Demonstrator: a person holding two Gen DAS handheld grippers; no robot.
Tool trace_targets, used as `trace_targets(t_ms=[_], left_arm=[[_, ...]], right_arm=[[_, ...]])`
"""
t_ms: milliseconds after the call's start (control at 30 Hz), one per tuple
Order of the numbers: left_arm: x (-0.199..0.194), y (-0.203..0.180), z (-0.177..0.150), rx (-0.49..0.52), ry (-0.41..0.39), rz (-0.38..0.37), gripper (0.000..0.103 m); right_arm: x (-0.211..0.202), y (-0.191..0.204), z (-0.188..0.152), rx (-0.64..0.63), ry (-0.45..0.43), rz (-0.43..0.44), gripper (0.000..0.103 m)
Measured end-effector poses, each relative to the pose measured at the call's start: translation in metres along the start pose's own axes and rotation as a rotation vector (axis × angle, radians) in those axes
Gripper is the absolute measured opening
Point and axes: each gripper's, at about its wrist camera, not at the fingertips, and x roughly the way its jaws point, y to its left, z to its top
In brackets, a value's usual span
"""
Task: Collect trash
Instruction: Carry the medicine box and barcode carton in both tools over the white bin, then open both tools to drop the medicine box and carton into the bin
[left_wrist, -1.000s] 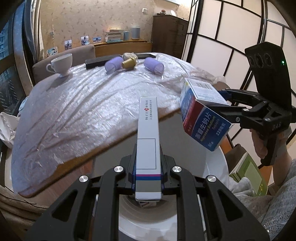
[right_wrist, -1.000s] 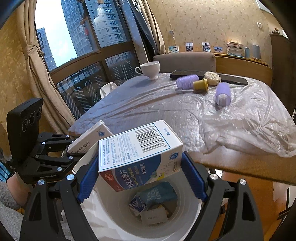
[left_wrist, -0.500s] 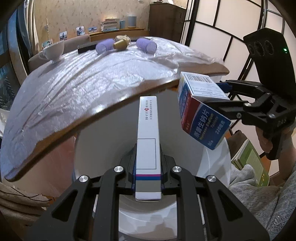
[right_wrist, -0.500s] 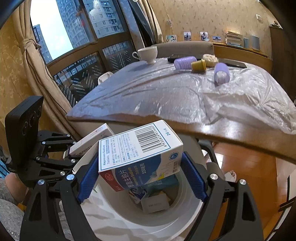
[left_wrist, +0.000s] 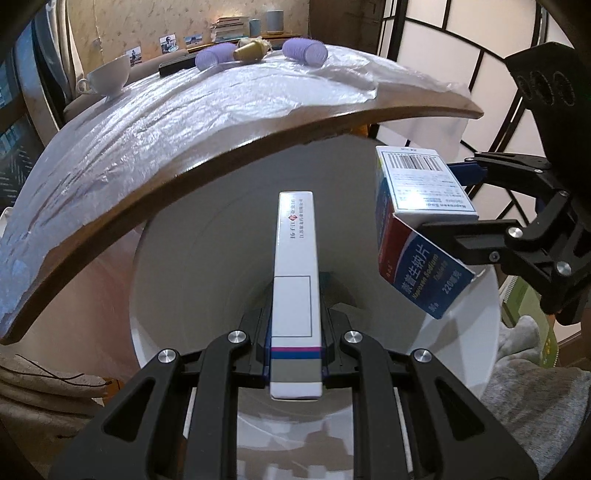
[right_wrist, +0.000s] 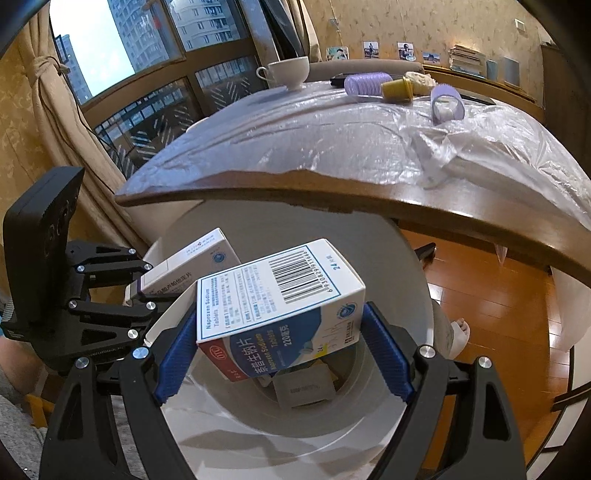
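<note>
A wooden table (right_wrist: 461, 218) draped in clear plastic overhangs a white bin (left_wrist: 207, 258). Above the bin's mouth, the right gripper (right_wrist: 280, 328) clamps a blue-and-white medicine box (right_wrist: 277, 295); beside it, the left gripper (left_wrist: 295, 332) pinches a slim white carton (left_wrist: 295, 273).

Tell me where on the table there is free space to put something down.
The near and middle part of the plastic-covered table is free, from the front edge up to the cup. The far end is crowded: two purple rollers, a small yellow cup and a dark flat thing lie close together.
</note>
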Motion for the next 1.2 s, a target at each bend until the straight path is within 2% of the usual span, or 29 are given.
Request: trace_targets(t_ms=[433, 1100, 1133, 1167, 1200], left_arm=[[0.016, 0.005, 0.002, -0.019, 0.034, 0.013, 0.02], [0.029, 0.003, 0.008, -0.012, 0.057, 0.02, 0.02], [0.03, 0.003, 0.008, -0.007, 0.06, 0.015, 0.023], [0.031, 0.003, 0.008, -0.008, 0.062, 0.019, 0.031], [0.031, 0.003, 0.009, -0.013, 0.061, 0.032, 0.053]], right_arm=[[0.014, 0.002, 0.0, -0.021, 0.021, -0.036, 0.083], [0.021, 0.002, -0.002, -0.013, 0.038, -0.043, 0.084], [0.022, 0.002, -0.002, -0.014, 0.04, -0.041, 0.084], [0.022, 0.003, -0.003, -0.014, 0.041, -0.041, 0.085], [0.022, 0.002, -0.002, -0.013, 0.043, -0.043, 0.086]])
